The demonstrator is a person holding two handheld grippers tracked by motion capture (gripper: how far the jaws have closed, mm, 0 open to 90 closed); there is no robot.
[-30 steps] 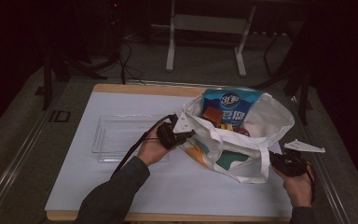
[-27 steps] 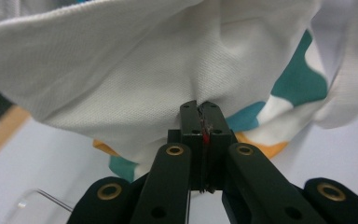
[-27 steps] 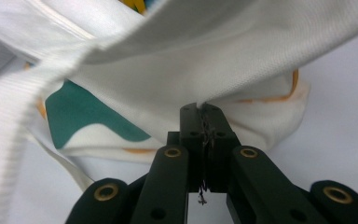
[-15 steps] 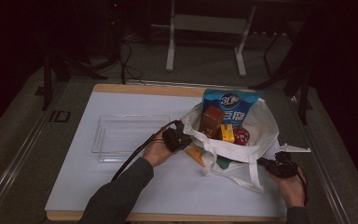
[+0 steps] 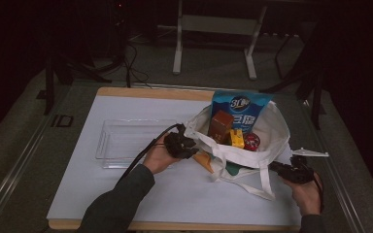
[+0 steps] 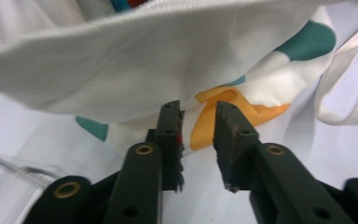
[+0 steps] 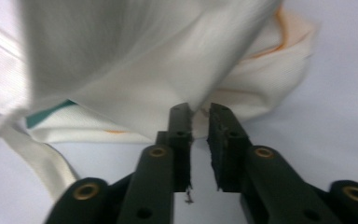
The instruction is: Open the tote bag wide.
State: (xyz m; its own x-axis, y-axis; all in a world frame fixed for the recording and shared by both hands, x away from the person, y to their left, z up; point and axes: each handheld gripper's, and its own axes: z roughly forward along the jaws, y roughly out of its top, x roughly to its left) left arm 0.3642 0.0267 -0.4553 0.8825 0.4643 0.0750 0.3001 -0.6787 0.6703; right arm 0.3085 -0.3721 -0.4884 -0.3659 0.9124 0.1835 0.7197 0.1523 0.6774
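Note:
A white tote bag (image 5: 274, 138) with teal and orange patches stands open on the table. In it are a blue snack bag (image 5: 240, 107), a brown box (image 5: 221, 125), a small yellow item (image 5: 237, 138) and a round red item (image 5: 251, 141). My left gripper (image 5: 190, 145) is at the bag's left rim. Its jaws have just been opening; in the left gripper view the gripper (image 6: 198, 114) is parted, with the cloth (image 6: 168, 60) just past the tips and nothing pinched. My right gripper (image 5: 278, 168) is at the bag's lower right side. It has also just been opening, and its tips (image 7: 199, 112) stand apart at the edge of the cloth (image 7: 144, 60).
A clear plastic tray (image 5: 108, 145) lies left of the bag, just behind my left hand. A white mat (image 5: 126, 194) covers the table. The bag's long handle loop (image 5: 262, 182) trails toward the front edge. Metal stand legs (image 5: 177, 43) rise on the floor beyond the table.
The bag's rim has dropped and its mouth has narrowed, so the contents sit more upright. Both grippers, shut on the cloth before, now have their jaws parted.

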